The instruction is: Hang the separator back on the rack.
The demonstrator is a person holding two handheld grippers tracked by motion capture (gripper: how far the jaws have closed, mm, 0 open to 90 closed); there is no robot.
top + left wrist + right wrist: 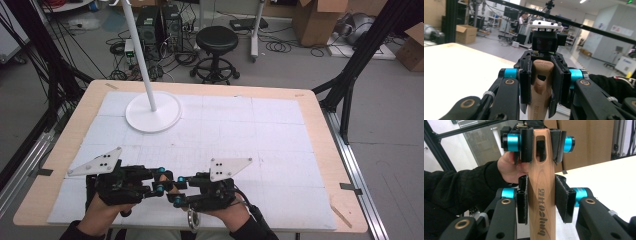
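Wooden handle (541,195) is pinched by left gripper (541,143) fingers at its slotted end; right gripper (541,200) fingers flank it loosely, handover nearly done.

left hand-held gripper (167,181): your jaws clamped shut on the wooden handle (541,195).
right hand-held gripper (174,192): jaws facing your left one, tips nearly meeting; pads flank the handle, right pad apart.

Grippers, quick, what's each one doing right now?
Left gripper: shut on the wooden handle, near its slotted end.
Right gripper: jaws around the wooden handle, with a visible gap on one side; grip cannot be told.
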